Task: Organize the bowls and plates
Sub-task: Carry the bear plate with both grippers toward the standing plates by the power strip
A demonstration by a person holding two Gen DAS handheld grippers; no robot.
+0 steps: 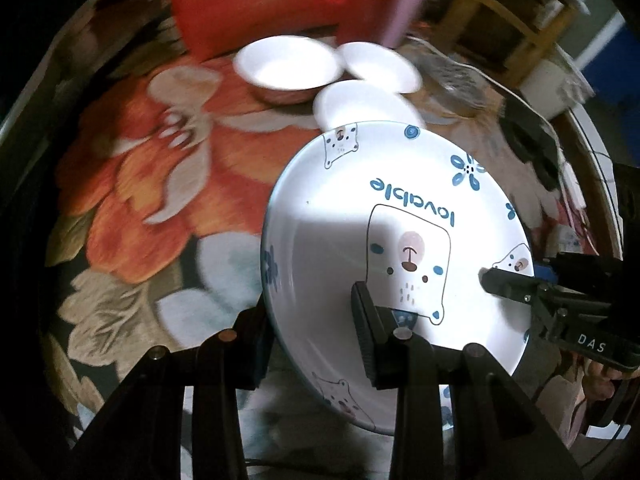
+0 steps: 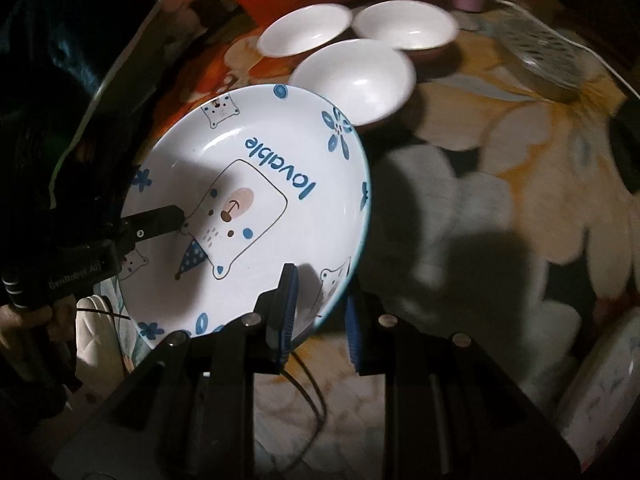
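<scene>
Both grippers pinch the plate [image 1: 360, 220] by opposite rims, left gripper [image 1: 308, 336] and right gripper [image 2: 320, 312] clamped narrow; it rides tilted, clear of the bowls [image 2: 356, 76], probably for stacking.

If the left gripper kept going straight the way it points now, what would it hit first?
The left gripper is clamped on the bear plate's rim. Straight ahead lies the floral tablecloth, probably short of the white bowls; depth is unclear.
</scene>
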